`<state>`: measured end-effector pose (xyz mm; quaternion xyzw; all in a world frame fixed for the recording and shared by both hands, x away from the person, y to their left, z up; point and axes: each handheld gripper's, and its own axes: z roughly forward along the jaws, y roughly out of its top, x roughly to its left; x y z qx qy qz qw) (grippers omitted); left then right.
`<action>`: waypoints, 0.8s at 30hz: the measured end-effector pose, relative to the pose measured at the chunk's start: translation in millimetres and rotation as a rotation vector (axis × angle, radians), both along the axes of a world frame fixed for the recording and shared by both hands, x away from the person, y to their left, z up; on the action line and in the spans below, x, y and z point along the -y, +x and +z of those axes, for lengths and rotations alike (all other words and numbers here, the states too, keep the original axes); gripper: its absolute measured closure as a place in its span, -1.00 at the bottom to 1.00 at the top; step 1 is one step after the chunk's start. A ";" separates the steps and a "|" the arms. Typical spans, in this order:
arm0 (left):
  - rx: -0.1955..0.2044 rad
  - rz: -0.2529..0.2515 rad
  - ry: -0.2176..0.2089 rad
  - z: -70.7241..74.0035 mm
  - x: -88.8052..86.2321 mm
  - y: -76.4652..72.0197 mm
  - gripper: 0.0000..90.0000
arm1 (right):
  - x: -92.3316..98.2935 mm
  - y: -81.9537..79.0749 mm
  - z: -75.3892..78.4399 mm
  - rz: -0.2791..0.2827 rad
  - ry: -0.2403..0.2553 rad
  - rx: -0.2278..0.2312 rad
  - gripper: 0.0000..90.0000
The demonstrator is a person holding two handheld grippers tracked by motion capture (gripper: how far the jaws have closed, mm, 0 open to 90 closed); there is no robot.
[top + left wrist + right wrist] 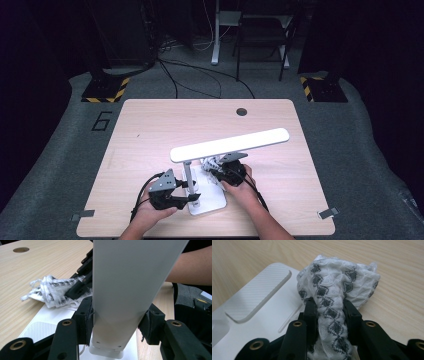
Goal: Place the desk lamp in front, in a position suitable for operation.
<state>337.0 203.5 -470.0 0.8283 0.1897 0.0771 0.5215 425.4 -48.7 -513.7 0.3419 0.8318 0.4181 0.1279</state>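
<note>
A white desk lamp stands on the wooden table, with a long flat head [230,145], a slim post [188,172] and a flat base [212,205]. My left gripper [194,197] is shut on the lamp post [120,302] low down, just above the base, and its pads press both sides of the post. My right gripper [213,171] is shut on a bunched white cloth [337,282] with a dark diamond pattern. The cloth [50,290] rests against the far edge of the lamp base [262,305], partly on the table.
A round cable hole [241,111] sits near the table's far edge. The person's right forearm [190,267] reaches in behind the post. On the floor beyond the table are cables, stand feet with yellow-black stripes [105,90] and a chair frame [260,40].
</note>
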 end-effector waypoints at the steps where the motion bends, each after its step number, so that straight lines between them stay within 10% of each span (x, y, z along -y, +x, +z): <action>1: 0.000 0.000 0.000 0.0 0.0 0.0 0.14 | -0.1 2.2 -0.3 -0.013 0.010 -0.008 0.54; 18: -0.001 0.000 -0.011 -1.2 -0.5 0.1 0.14 | 6.3 18.5 2.5 -0.118 0.005 -0.047 0.53; 24: -0.002 0.000 -0.012 -1.3 -0.5 0.1 0.14 | 12.0 -15.1 10.9 0.010 0.020 -0.011 0.53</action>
